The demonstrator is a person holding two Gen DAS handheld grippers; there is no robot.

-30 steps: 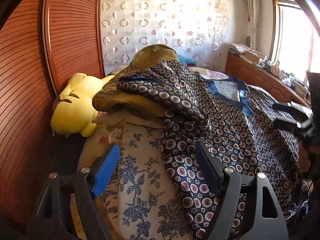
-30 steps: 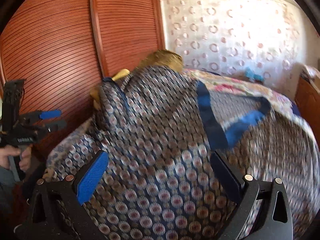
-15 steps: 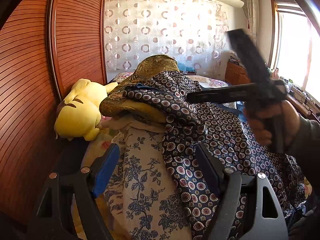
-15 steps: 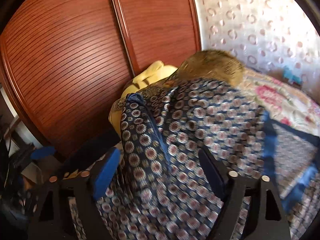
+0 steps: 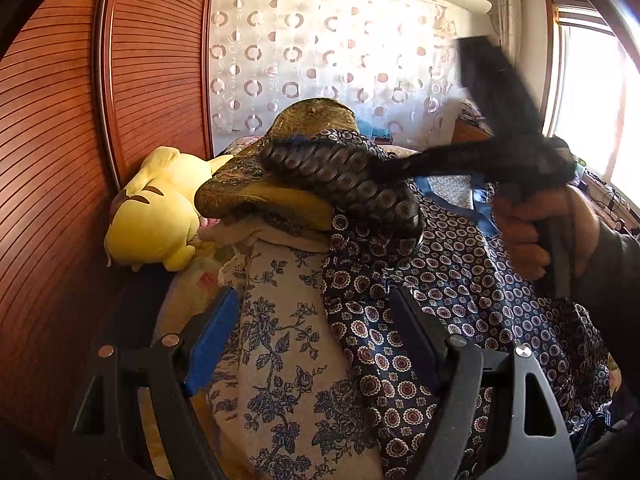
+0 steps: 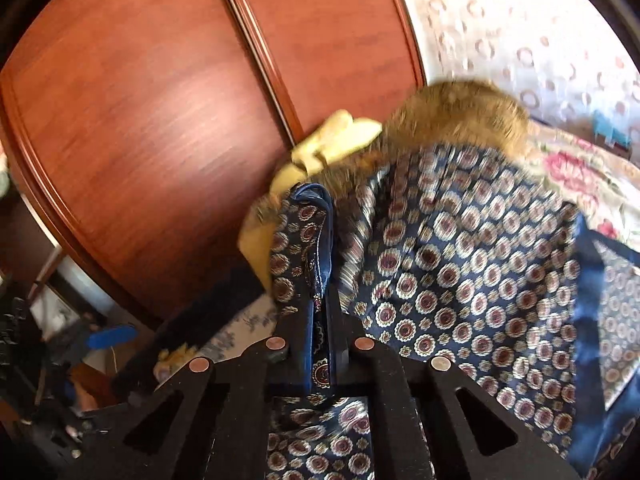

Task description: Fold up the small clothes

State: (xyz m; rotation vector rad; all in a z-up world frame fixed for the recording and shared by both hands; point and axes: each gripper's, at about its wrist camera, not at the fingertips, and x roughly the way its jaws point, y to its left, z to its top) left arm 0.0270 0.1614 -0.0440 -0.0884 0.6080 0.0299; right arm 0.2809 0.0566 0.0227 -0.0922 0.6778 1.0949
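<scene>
- Left wrist: my left gripper (image 5: 312,344) is hovering with jaws apart, nothing between them, over the patterned garment (image 5: 460,300) draped across the floral bedding (image 5: 280,340).
- Right wrist: my right gripper (image 6: 320,320) is pinching together on the garment's blue-trimmed edge (image 6: 316,240), jaws just closed.

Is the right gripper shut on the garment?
Yes. The right gripper has just closed; its jaws pinch the blue-trimmed edge of the patterned garment.
</scene>
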